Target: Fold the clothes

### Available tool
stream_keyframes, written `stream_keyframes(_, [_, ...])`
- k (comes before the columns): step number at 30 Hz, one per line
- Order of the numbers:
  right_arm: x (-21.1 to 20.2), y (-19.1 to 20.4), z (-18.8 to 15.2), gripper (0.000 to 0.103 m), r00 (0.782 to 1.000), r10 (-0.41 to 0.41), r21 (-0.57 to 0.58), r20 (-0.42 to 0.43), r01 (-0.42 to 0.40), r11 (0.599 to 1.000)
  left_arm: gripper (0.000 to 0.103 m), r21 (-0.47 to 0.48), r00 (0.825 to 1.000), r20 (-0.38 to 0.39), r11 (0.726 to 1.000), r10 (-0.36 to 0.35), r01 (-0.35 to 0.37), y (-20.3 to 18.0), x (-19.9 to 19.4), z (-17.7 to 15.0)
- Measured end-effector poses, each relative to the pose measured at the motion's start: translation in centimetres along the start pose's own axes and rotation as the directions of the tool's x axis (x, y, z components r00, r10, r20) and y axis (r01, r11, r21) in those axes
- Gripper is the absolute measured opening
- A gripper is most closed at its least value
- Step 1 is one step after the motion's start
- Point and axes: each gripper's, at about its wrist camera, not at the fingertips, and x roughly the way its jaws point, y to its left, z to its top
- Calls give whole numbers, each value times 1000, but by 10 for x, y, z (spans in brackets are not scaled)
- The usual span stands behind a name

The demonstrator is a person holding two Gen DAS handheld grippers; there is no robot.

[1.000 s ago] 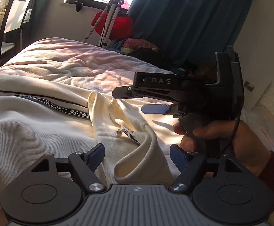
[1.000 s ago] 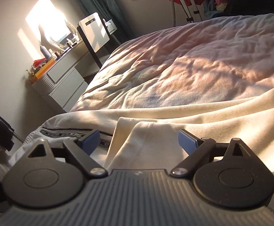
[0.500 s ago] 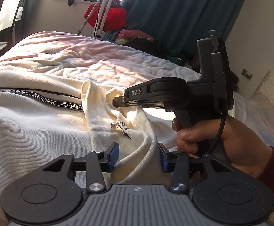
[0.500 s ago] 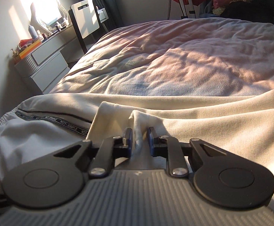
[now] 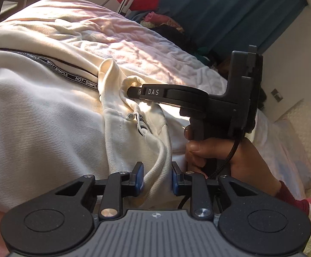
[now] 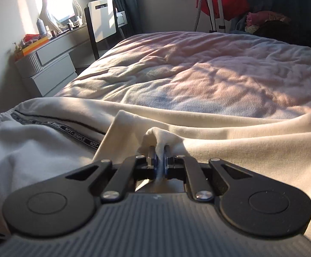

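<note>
In the left wrist view, the left gripper (image 5: 157,178) has its blue pads set on either side of a ribbed edge of the cream garment (image 5: 48,128) lying on the bed (image 5: 112,36), though whether they actually pinch it I cannot tell; ahead, a hand (image 5: 226,160) holds the right gripper (image 5: 134,91) against a raised fold. In the right wrist view, the right gripper (image 6: 160,163) is clenched on a pinched ridge of the cream garment (image 6: 241,150), with the bed (image 6: 198,75) beyond and a desk (image 6: 54,49) at the wall.
</note>
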Motion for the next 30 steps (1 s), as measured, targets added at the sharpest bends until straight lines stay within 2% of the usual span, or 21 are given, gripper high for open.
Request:
stream_keyframes(2, [0,-1,-1,10,1000,4,4,11,-4,1000,33,48,1000,23,999,17,-18,-7,-2,-1])
stream_keyframes(5, [-8,0,2,11,1000,-16,4,25,16,1000,48,123,996,79,991,43,-53,-17,-9,-2])
stream_keyframes(6, [-12,0,3,11,999,-24,8,33,24,1000,55,134,994,92,989,51,-63,-20,-11,-3])
stream_keyframes(11, [-50,-10,13,12,994,-59,59,93,53,997,76,186,983,162,976,84,-114,-31,-25,-7])
stream_keyframes(13, [-73,-16,16,13,990,-77,94,122,66,993,79,208,976,195,968,99,-140,-37,-33,-9])
stream_keyframes(15, [-100,-20,16,20,983,-110,111,146,94,989,81,235,967,231,958,107,-162,-44,-42,-11])
stream_keyframes(16, [-112,-21,13,39,980,-117,110,158,100,989,82,248,962,250,954,107,-170,-49,-48,-12])
stream_keyframes(17, [-126,-21,9,66,978,-115,110,175,96,989,85,253,959,265,952,103,-172,-52,-54,-14])
stream_keyframes(19, [-152,-21,0,92,972,-113,115,208,90,989,87,264,951,295,948,94,-175,-59,-66,-18])
stream_keyframes(25, [-214,-14,-29,90,961,-124,145,248,89,985,93,296,922,382,936,66,-189,-78,-102,-30])
stream_keyframes(28, [-236,-8,-48,90,952,-142,159,272,101,982,97,291,909,407,931,89,-221,-79,-114,-39])
stream_keyframes(30, [-245,-3,-59,90,946,-152,158,287,110,981,101,253,905,410,940,111,-230,-72,-120,-43])
